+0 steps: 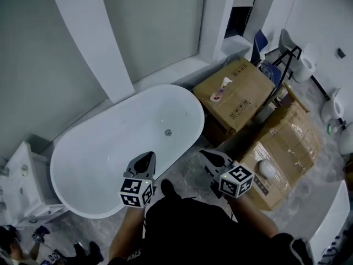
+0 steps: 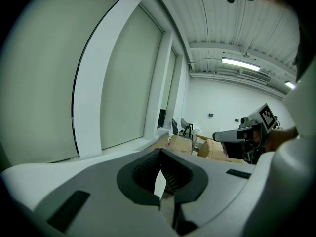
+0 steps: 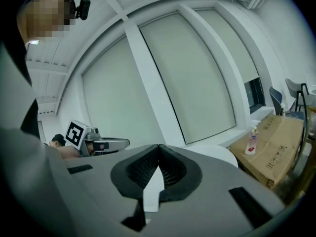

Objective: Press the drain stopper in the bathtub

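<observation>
A white oval bathtub [image 1: 99, 159] fills the middle of the head view, with the small round metal drain stopper [image 1: 168, 132] on its floor toward the far end. My left gripper [image 1: 148, 157] hovers over the tub's near rim, jaws shut and empty, well short of the stopper. My right gripper [image 1: 205, 154] is outside the tub to its right, over the floor, also shut on nothing. In the left gripper view the jaws [image 2: 160, 152] meet at the tips and point at the wall. The right gripper view shows shut jaws [image 3: 158, 147] and part of the tub rim [image 3: 215, 153].
Cardboard boxes [image 1: 238, 91] stand right of the tub; a pump bottle [image 1: 220, 89] lies on one, and a white round object rests on another box [image 1: 289, 148]. A white cabinet [image 1: 19, 181] is at the left. Toilets and a chair [image 1: 287, 51] line the right wall.
</observation>
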`<state>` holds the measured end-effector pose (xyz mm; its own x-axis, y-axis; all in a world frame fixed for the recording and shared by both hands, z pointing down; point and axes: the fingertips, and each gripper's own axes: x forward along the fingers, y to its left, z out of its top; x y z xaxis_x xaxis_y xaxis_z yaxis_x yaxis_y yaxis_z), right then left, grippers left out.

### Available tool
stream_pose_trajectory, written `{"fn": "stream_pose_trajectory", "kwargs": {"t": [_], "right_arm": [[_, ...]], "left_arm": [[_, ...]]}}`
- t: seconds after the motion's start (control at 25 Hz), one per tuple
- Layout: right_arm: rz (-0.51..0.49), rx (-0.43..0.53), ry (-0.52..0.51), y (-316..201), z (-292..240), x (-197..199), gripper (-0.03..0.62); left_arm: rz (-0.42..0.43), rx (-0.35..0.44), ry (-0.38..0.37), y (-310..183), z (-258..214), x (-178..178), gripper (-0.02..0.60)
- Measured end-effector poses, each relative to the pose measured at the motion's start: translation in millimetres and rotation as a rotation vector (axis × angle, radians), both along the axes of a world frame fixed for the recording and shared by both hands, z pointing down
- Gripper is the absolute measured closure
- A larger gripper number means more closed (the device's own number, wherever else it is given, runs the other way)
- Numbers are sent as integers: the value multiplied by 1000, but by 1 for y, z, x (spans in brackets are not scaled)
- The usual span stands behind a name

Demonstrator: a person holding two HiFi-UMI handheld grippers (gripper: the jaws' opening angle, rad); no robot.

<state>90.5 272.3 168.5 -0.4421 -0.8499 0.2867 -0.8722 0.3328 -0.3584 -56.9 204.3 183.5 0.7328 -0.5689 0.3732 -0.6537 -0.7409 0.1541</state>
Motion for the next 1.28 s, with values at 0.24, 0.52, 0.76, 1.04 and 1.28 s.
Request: {"fn": "stream_pose_trajectory", "kwargs": {"t": [0.24, 0.52, 0.76, 1.04, 1.28], "right_arm": [[-21, 6, -19, -74, -9, -11, 580], [-18, 11, -62, -105, -9, 1, 580], [-63, 19, -53, -121, -14, 55, 580], [-127, -9, -49, -132, 2, 104, 580], [-187, -17, -68, -158, 9, 88, 580]], "left_arm": [[3, -8, -1, -65, 0, -4, 571], [4, 26, -2, -99, -11, 18, 571], [-50, 16, 18, -107, -15, 67, 571], [-132, 21, 84, -113, -33, 114, 571], [-142, 35, 74, -141, -28, 120, 571]]}}
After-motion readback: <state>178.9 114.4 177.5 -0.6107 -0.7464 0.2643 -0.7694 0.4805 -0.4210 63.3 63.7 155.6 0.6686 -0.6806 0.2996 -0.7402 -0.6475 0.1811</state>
